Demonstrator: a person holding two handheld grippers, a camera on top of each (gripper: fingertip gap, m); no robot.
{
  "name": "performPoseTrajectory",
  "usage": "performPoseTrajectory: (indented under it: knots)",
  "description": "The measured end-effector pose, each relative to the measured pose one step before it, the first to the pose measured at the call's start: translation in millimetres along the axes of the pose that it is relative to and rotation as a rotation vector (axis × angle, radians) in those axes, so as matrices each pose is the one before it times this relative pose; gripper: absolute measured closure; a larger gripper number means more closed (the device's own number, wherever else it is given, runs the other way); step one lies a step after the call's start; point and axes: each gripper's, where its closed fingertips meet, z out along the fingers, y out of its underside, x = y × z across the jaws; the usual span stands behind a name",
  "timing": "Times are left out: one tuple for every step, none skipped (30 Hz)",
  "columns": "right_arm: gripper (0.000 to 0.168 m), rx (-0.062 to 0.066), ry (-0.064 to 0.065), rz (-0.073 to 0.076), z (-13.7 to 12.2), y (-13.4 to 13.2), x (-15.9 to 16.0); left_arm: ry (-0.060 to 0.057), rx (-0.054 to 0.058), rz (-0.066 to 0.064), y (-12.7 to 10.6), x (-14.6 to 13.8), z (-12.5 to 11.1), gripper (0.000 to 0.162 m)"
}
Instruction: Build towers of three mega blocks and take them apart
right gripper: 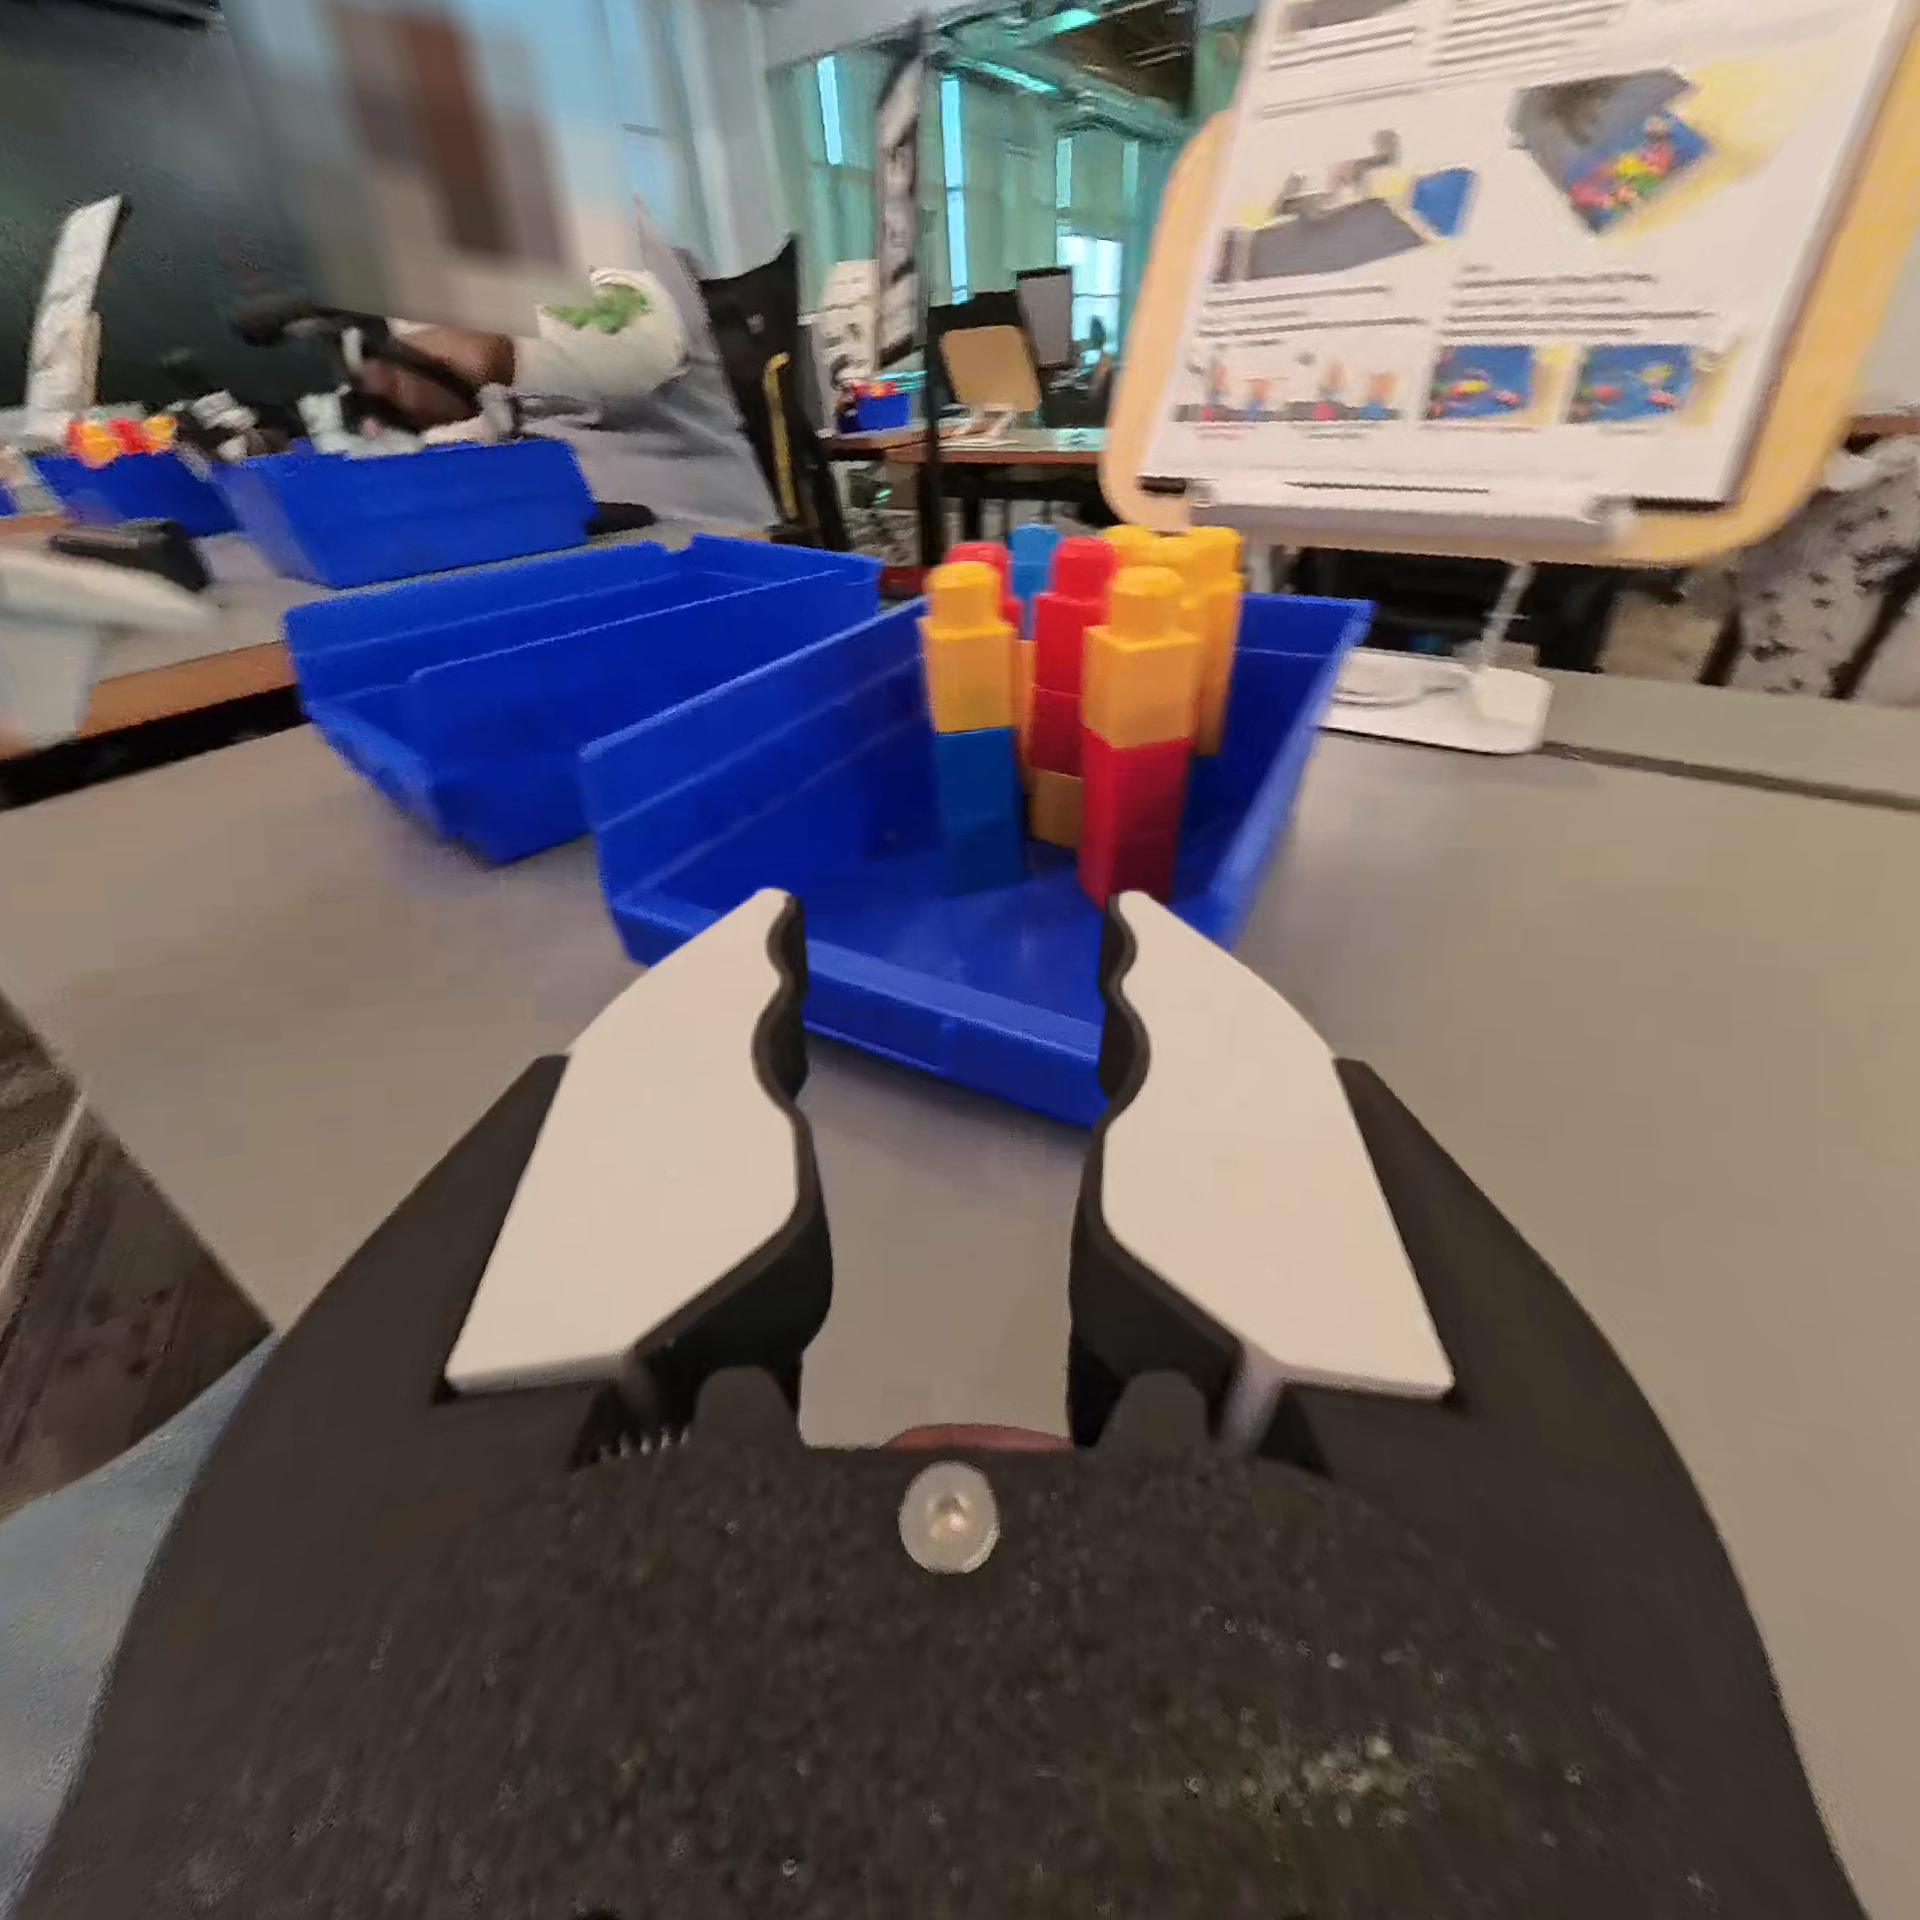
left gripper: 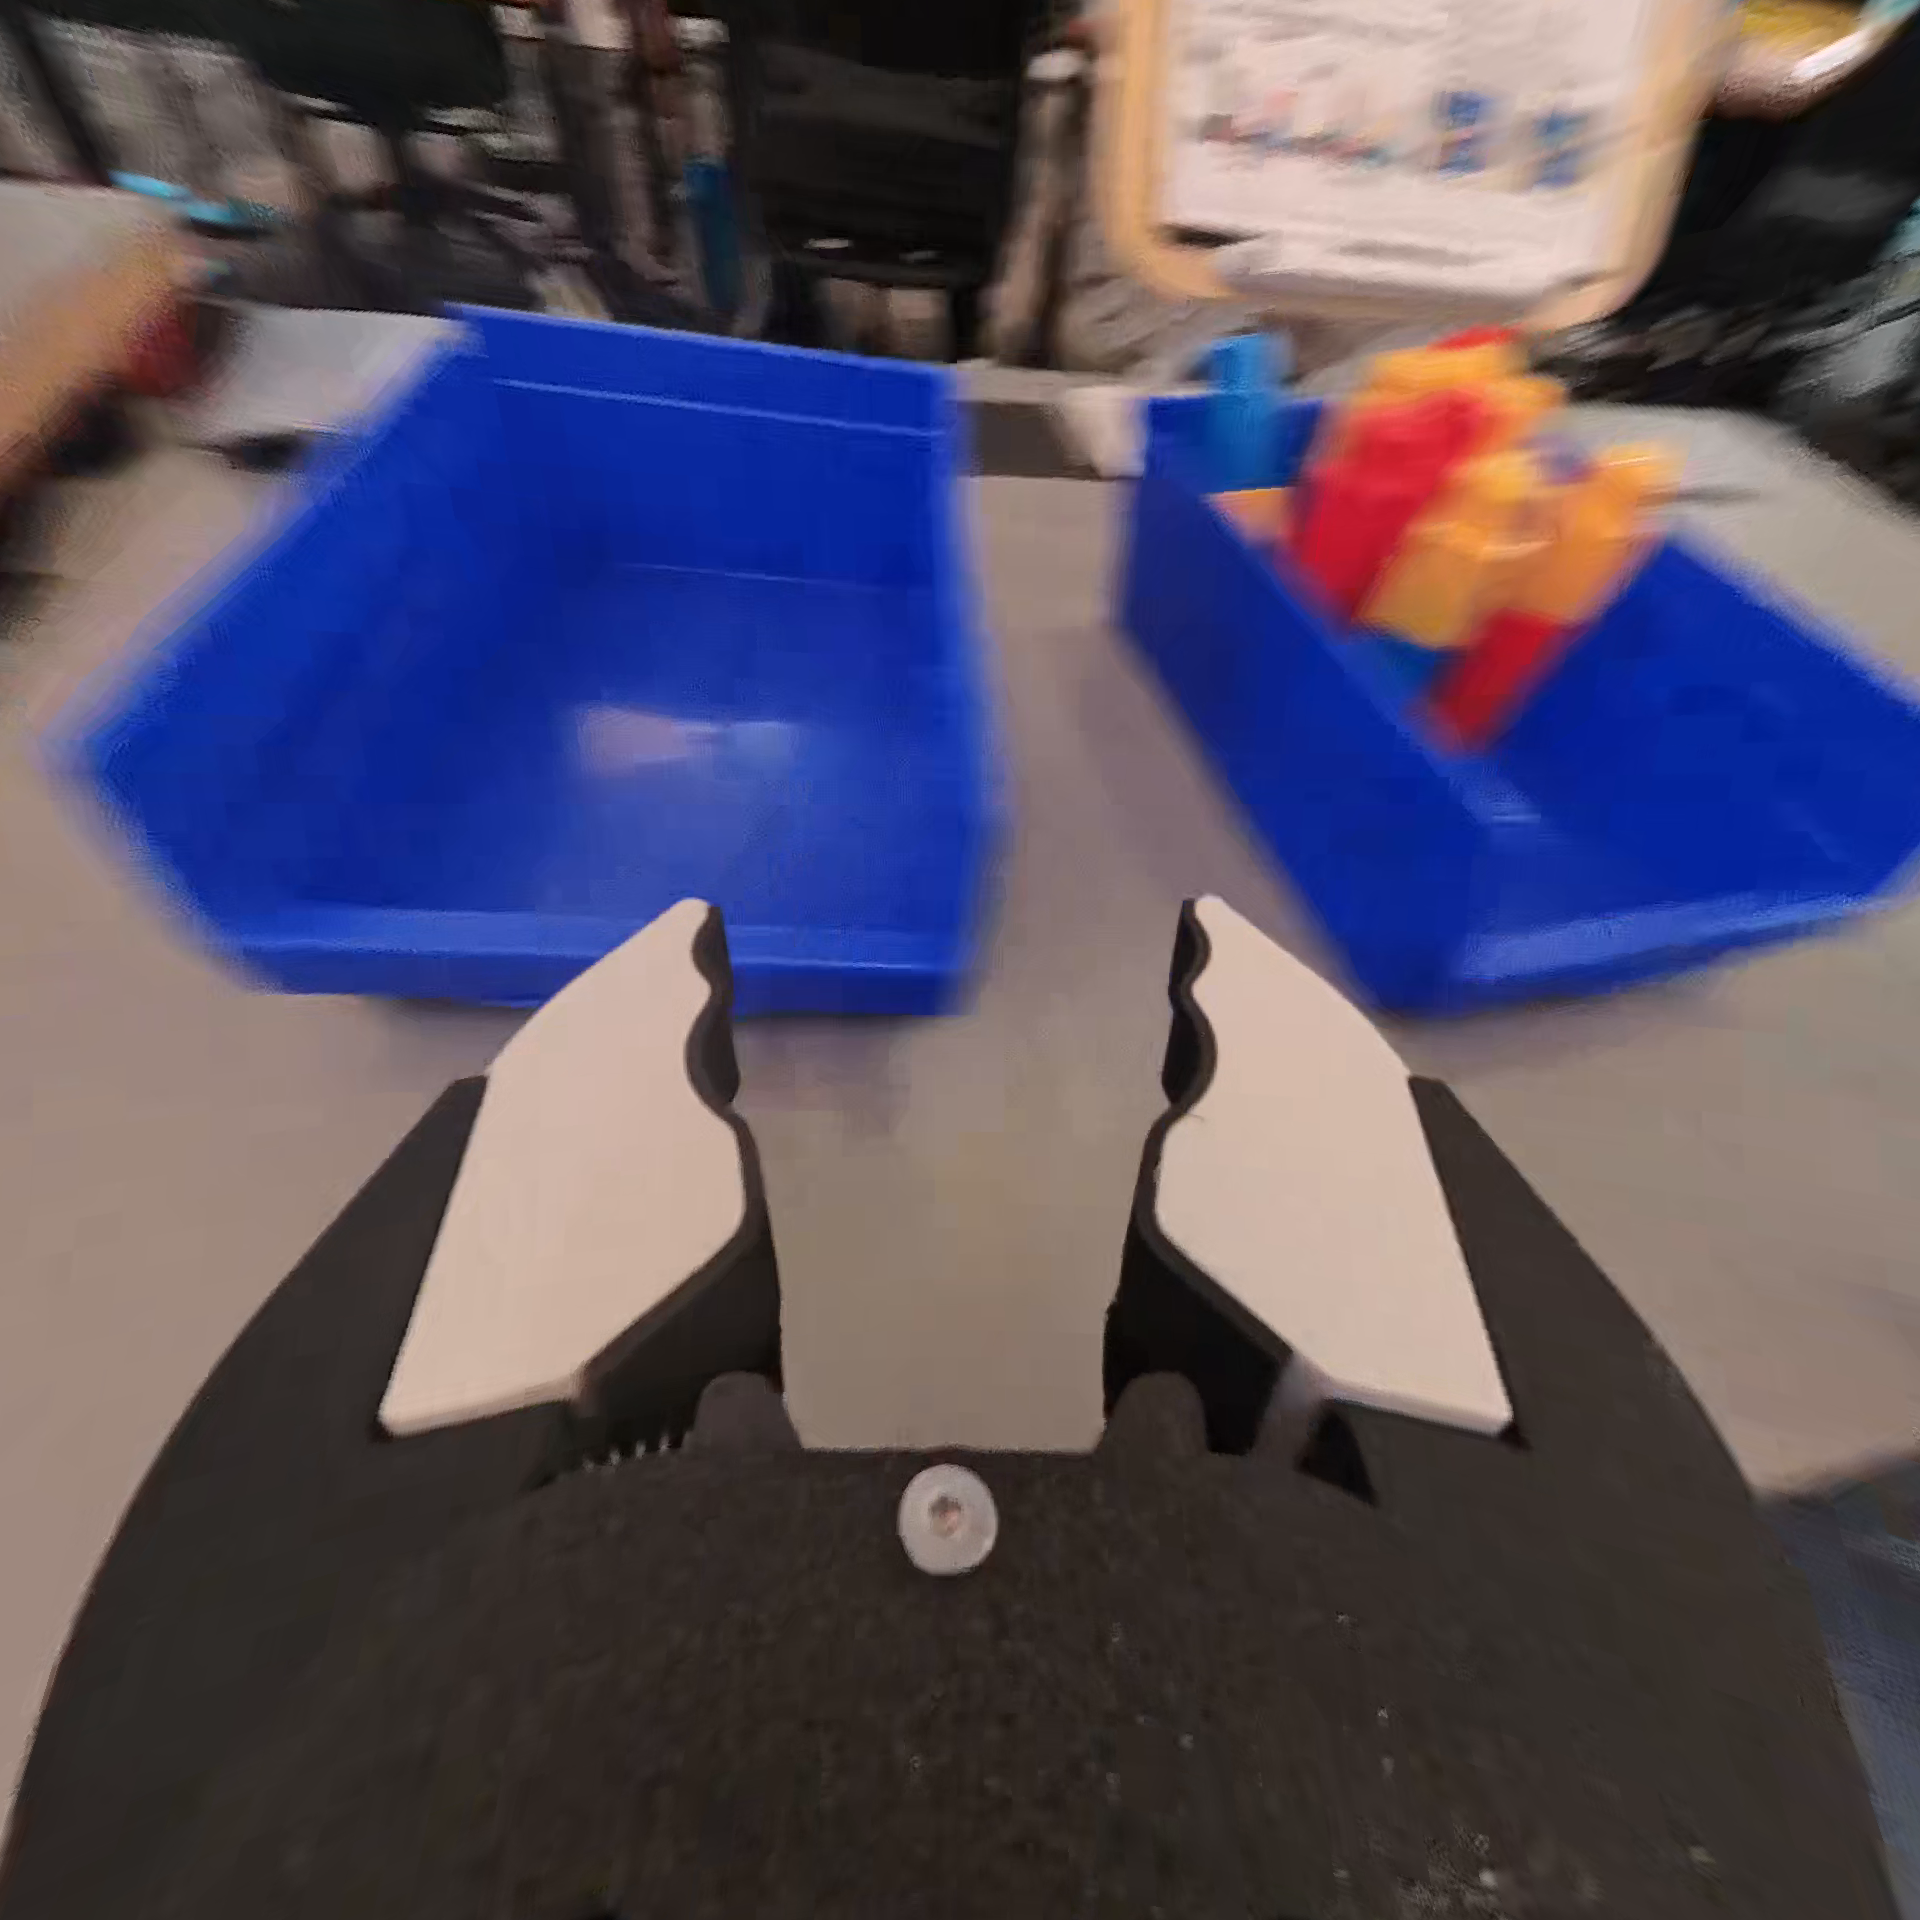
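The left tongs (left gripper: 951,914) and right tongs (right gripper: 951,914) have grainy matt black bodies, smooth pale matt finger plates and a shiny metal screw (right gripper: 949,1524). Both blue bins (left gripper: 582,665) (right gripper: 831,831) look like glossy smooth plastic, as do the towers (right gripper: 1091,707). The grey table (right gripper: 1558,1039) is smooth and matt. A paper sheet (right gripper: 1507,229) rests on a light wooden stand (right gripper: 1849,395).

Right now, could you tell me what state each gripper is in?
Left gripper: open, holding nothing.
Right gripper: open, holding nothing.
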Motion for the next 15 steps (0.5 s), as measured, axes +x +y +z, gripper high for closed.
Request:
performPoseTrajectory:
  knots:
    - [0.114,-0.0107,-0.0400,-0.0268,4.06,1.14,-15.14,-0.0990,-0.0277,0.0397,-1.78,-46.12,2.84,0.082]
    - [0.114,-0.0145,-0.0499,-0.0203,5.33,2.22,-17.17,-0.0883,-0.0367,0.0225,1.52,-43.05,8.76,0.082]
    - [0.115,-0.0130,-0.0547,-0.0079,5.84,2.67,-17.88,-0.0521,-0.0302,-0.0088,2.39,-34.29,13.46,0.081]
    - [0.115,-0.0102,-0.0519,0.0033,6.19,3.03,-17.24,-0.0207,-0.0266,-0.0230,2.52,-25.44,15.86,0.083]
    - [0.116,-0.0108,-0.0483,0.0115,6.89,3.70,-16.14,0.0000,-0.0221,-0.0195,2.39,-17.97,16.04,0.088]
    - [0.116,-0.0171,-0.0394,0.0142,7.11,4.58,-14.28,0.0122,-0.0222,-0.0183,2.79,-12.04,14.99,0.093]
    - [0.116,-0.0211,-0.0262,0.0116,7.25,4.75,-11.53,0.0264,-0.0146,-0.0089,1.59,-5.86,14.46,0.093]
    - [0.115,-0.0196,-0.0119,0.0068,7.17,3.94,-9.01,0.0367,-0.0059,-0.0114,0.20,-1.38,12.92,0.094]
    - [0.114,-0.0127,0.0132,0.0019,7.13,2.62,-5.25,0.0573,-0.0010,-0.0132,-0.79,3.79,11.15,0.095]
    - [0.112,-0.0039,0.0389,0.0061,6.88,1.11,-2.14,0.0515,-0.0003,-0.0108,-1.28,4.08,8.81,0.105]
    - [0.111,0.0031,0.0389,0.0140,7.21,-0.68,-3.23,0.0310,0.0058,-0.0047,-1.67,2.66,7.33,0.121]
    - [0.110,0.0026,0.0182,0.0073,7.65,-1.43,-7.19,0.0321,-0.0005,0.0033,-1.14,4.38,4.95,0.138]
    - [0.107,-0.0083,-0.0032,-0.0080,8.26,-0.69,-10.60,0.0151,0.0111,-0.0191,-2.81,3.44,1.06,0.157]
    - [0.104,-0.0209,-0.0153,-0.0139,9.18,0.38,-12.12,-0.0278,0.0021,-0.0236,0.08,0.78,-0.82,0.157]
    - [0.104,-0.0276,-0.0173,-0.0097,10.72,0.90,-11.45,-0.0195,-0.0061,-0.0144,3.68,6.19,-3.94,0.157]
